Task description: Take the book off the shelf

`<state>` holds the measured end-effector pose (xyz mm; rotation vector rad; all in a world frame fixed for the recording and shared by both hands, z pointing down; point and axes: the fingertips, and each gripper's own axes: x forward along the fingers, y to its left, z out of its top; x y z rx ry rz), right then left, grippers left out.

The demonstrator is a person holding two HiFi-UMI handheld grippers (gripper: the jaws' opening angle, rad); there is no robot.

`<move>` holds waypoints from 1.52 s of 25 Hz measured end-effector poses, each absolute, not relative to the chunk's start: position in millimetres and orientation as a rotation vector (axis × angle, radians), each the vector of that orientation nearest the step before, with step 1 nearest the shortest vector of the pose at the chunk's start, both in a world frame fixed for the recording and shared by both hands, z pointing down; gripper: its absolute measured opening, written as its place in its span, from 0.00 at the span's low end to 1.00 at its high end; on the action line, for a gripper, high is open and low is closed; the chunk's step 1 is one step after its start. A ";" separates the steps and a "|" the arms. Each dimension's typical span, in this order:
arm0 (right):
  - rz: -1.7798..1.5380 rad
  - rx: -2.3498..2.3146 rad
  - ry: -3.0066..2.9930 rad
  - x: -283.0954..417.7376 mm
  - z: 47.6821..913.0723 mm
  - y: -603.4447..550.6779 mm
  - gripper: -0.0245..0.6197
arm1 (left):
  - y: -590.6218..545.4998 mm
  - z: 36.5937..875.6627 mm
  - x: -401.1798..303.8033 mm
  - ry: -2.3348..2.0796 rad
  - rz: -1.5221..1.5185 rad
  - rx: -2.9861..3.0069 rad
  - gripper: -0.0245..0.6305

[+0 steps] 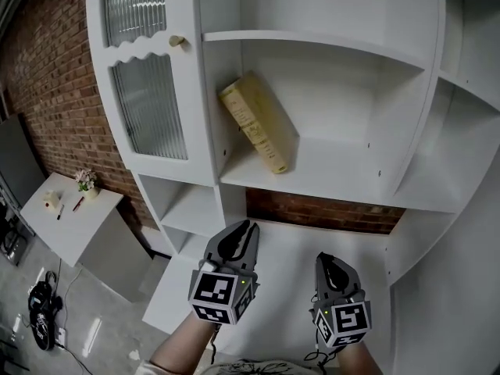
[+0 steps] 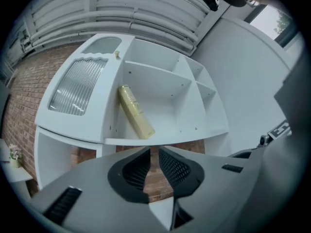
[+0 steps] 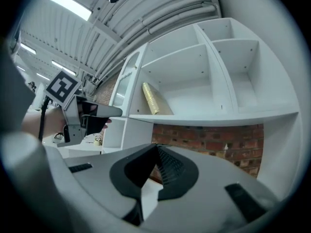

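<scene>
Book (image 1: 258, 122) leans tilted against left wall of shelf (image 1: 344, 180), foot near front edge. Left tool (image 1: 247, 226) barely parted, empty. Right tool (image 1: 329, 259) pressed together, empty. Both well below shelf. Risk: gap too narrow for book; nudge could slide foot off edge, book drops.

A mock home corner in an industrial hall — white shelf unit (image 1: 344, 170), brick wall (image 1: 47, 76) at ten o'clock, ribbed metal ceiling (image 2: 146, 8), loose cables (image 1: 41, 309) at eight o'clock.

Soft, even light keeps the white shelf (image 1: 336, 170) bright, its inner corners faintly shaded. Both gripper views bulge fisheye with black corners; a ceiling light strip (image 3: 68, 6) glares at 11 o'clock.
</scene>
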<state>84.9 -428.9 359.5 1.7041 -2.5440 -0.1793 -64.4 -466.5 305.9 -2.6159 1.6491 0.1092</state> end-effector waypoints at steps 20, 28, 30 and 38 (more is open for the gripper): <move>-0.308 1.747 -2.456 72.1 349.4 -469.5 0.05 | -625.8 194.9 -47.1 1.594 0.209 -2.835 0.84; -0.272 1.746 -2.440 76.6 362.6 -477.2 0.05 | -667.2 190.0 -47.5 1.653 0.195 -2.860 0.77; -0.263 1.753 -2.434 80.3 364.7 -478.7 0.05 | -674.3 188.0 -48.2 1.693 0.224 -2.875 0.74; -0.246 1.791 -2.414 96.3 367.9 -482.0 0.05 | -678.0 183.3 -41.6 1.725 0.269 -2.847 0.55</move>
